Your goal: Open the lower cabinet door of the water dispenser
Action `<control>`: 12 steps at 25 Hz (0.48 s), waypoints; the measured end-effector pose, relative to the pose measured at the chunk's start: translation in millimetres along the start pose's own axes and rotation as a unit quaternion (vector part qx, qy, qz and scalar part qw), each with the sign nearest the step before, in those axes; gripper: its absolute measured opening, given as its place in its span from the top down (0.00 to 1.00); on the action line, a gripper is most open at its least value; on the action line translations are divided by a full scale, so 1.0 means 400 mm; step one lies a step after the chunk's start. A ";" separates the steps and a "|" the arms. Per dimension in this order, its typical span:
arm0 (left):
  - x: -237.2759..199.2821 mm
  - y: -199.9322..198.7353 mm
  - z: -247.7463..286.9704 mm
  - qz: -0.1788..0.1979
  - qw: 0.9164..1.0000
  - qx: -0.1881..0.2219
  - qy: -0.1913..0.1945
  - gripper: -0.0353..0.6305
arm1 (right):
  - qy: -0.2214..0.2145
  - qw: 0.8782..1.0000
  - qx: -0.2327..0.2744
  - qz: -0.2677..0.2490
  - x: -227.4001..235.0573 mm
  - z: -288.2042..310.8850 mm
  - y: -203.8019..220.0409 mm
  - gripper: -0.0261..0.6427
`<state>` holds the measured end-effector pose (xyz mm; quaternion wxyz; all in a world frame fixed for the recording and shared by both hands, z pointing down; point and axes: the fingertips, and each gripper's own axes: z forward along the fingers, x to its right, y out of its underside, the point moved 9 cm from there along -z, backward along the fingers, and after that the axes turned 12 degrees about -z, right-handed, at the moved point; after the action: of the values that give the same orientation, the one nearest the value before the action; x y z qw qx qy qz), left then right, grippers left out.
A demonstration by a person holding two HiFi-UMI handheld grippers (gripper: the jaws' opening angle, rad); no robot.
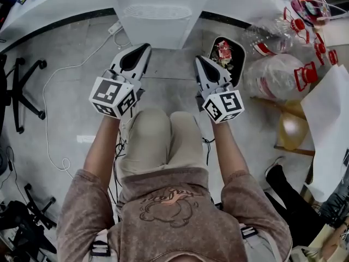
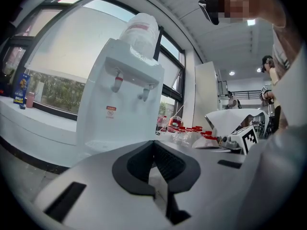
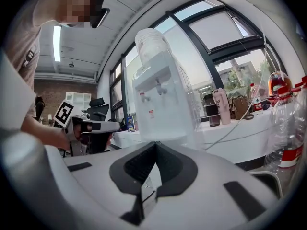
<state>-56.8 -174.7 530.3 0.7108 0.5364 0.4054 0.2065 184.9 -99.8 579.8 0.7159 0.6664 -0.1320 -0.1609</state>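
The white water dispenser stands on the floor straight ahead of me, with a bottle on top and two taps. Its lower front is hidden behind the gripper bodies in both gripper views, so the cabinet door does not show there. My left gripper points at the dispenser's left front, a short way off; its jaws meet at the tips, shut and empty. My right gripper is held level beside it, toward the right front, jaws also shut with nothing between them. The dispenser fills the middle of the right gripper view.
A black bin with wrappers stands right of the dispenser. Several clear bottles with red caps lie further right. A white cable runs over the floor at left, near an office chair base. My knees are below the grippers.
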 end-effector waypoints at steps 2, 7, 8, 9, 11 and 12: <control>-0.007 0.023 0.005 0.005 1.000 0.001 -0.001 0.93 | 0.000 1.000 0.003 -0.004 0.005 0.001 0.024 0.95; -0.007 0.057 0.015 0.016 1.000 0.011 0.002 0.93 | -0.007 1.000 0.007 -0.018 0.022 -0.004 0.066 0.95; -0.007 0.061 0.014 0.019 1.000 0.014 0.002 0.93 | -0.008 1.000 0.009 -0.020 0.021 -0.004 0.072 0.95; -0.007 0.065 0.011 0.021 1.000 0.016 0.002 0.93 | -0.008 1.000 0.010 -0.021 0.019 -0.003 0.079 0.95; -0.004 0.074 0.003 0.027 0.999 0.019 -0.002 0.93 | -0.010 1.000 0.013 -0.019 0.012 -0.002 0.091 0.95; -0.001 0.079 0.002 0.029 0.999 0.021 -0.005 0.93 | -0.010 1.000 0.014 -0.017 0.011 -0.004 0.096 0.95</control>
<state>-51.9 -164.7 559.8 0.6951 0.5637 0.3905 0.2159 191.8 -97.6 617.8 0.7026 0.6767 -0.1298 -0.1775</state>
